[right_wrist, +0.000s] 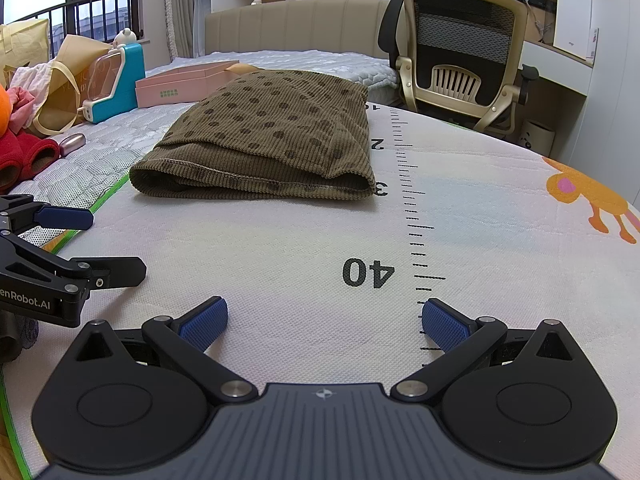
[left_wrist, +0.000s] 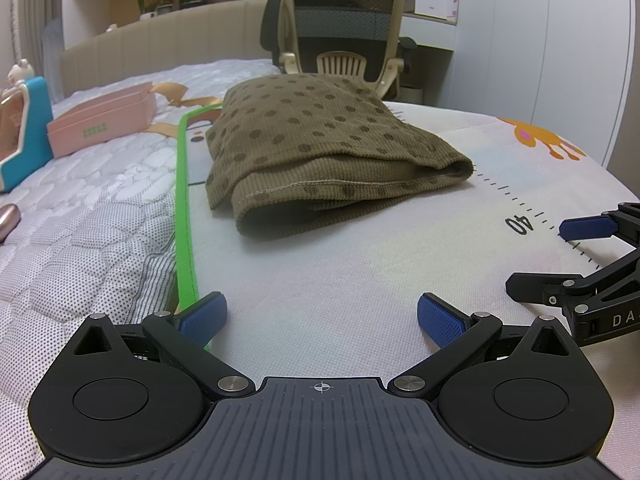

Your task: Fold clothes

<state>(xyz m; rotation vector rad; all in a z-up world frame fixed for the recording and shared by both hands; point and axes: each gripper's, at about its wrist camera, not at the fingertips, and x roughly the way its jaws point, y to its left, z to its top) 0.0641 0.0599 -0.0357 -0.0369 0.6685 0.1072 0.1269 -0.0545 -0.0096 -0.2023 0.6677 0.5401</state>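
A brown ribbed garment with dark dots (left_wrist: 316, 148) lies folded in a thick stack on the white play mat (left_wrist: 340, 272); the right wrist view shows the same garment (right_wrist: 268, 136) ahead and slightly left. My left gripper (left_wrist: 322, 316) is open, low over the mat, well short of the garment's near hem. My right gripper (right_wrist: 324, 318) is open too, hovering beside the printed "40" on the mat (right_wrist: 280, 240). Each gripper shows at the other view's edge: the right gripper (left_wrist: 552, 256) and the left gripper (right_wrist: 108, 244). Nothing is between either pair of fingers.
A green mat border (left_wrist: 184, 216) runs along the left over a quilted mattress. A pink box (left_wrist: 100, 124), a blue toy case (left_wrist: 24, 128), bags and red slippers (right_wrist: 24, 160) sit at the left. An office chair (right_wrist: 460, 60) stands beyond the bed.
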